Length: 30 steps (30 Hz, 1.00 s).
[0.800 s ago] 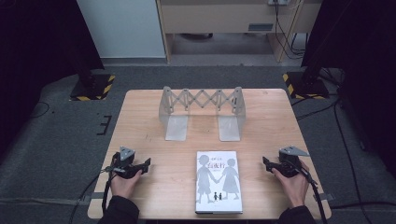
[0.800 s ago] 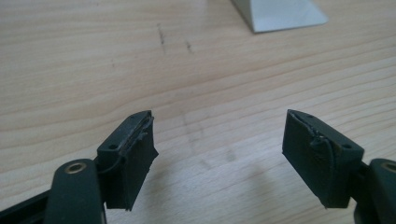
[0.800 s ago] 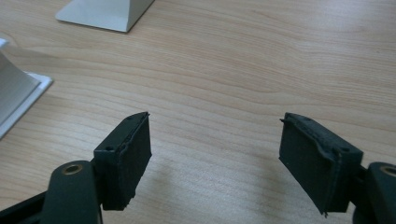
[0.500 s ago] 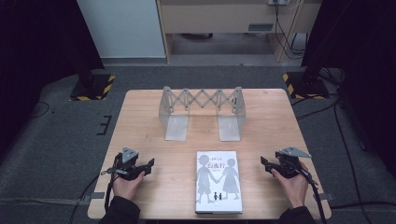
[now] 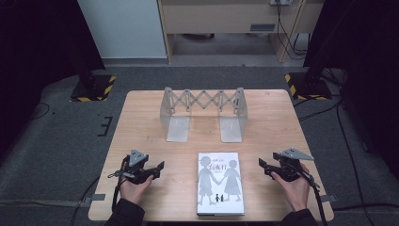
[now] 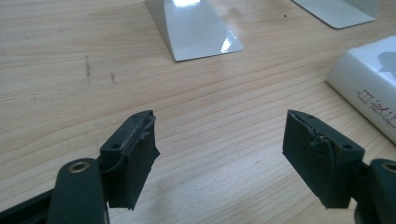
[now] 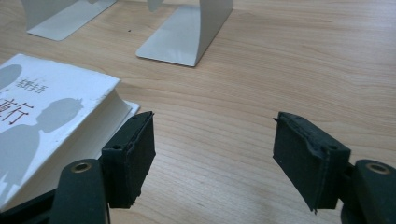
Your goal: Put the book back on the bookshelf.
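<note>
A white book (image 5: 219, 182) with two grey silhouetted figures on its cover lies flat at the table's near edge, between my two hands. My left gripper (image 5: 159, 168) hovers to the book's left, open and holding nothing. In the left gripper view the left gripper (image 6: 218, 123) points across bare wood, with the book's spine (image 6: 369, 79) off to the right. My right gripper (image 5: 262, 165) sits to the book's right, also open and holding nothing. In the right gripper view the right gripper (image 7: 212, 123) has its left jaw close beside the book's page edge (image 7: 42, 112), not touching it.
A grey metal expandable book rack (image 5: 203, 101) stands upright at the middle of the wooden table (image 5: 141, 122), its two foot plates (image 6: 201, 28) (image 7: 187, 32) facing me. Black stands and cables are on the floor around the table.
Both grippers have edged slightly inward toward the book. The book and the rack have not moved.
</note>
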Tool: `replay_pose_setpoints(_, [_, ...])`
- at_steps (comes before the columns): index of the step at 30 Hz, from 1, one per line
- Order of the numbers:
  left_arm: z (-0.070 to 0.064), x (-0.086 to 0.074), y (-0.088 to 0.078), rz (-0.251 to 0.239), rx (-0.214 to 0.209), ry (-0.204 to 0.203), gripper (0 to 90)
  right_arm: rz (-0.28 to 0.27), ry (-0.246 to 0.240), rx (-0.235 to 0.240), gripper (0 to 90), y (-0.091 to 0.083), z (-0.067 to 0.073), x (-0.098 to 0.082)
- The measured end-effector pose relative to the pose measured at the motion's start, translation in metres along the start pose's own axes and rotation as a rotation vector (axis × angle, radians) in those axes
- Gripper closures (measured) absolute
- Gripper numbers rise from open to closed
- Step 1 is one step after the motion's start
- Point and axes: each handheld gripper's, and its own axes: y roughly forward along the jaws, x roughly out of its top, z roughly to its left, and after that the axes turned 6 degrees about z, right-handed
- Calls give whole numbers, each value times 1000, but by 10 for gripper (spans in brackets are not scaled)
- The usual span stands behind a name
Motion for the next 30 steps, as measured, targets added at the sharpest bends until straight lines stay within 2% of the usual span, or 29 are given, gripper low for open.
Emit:
replay_pose_setpoints(6, [-12,2,1,-16,-45,-1,258,-9,-5,33,296,-4,9,5])
replay_pose_setpoints(11, [-19,3,2,-9,-61,0,258,-15,-8,66,296,-5,14,6])
replay_pose_setpoints(16, [-29,4,2,-12,-82,28,265,3,-37,99,292,0,29,6])
replay_pose_setpoints(18, [-31,3,2,-12,-91,28,265,7,-46,100,290,0,31,5])
replay_pose_setpoints(19, [-35,3,4,-9,-106,31,266,14,-56,117,289,2,36,5])
replay_pose_setpoints(23, [-41,3,4,-7,-116,44,272,30,-64,151,289,6,45,3])
replay_pose_setpoints(30, [-58,3,7,-21,-161,59,280,46,-70,193,291,11,54,-1])
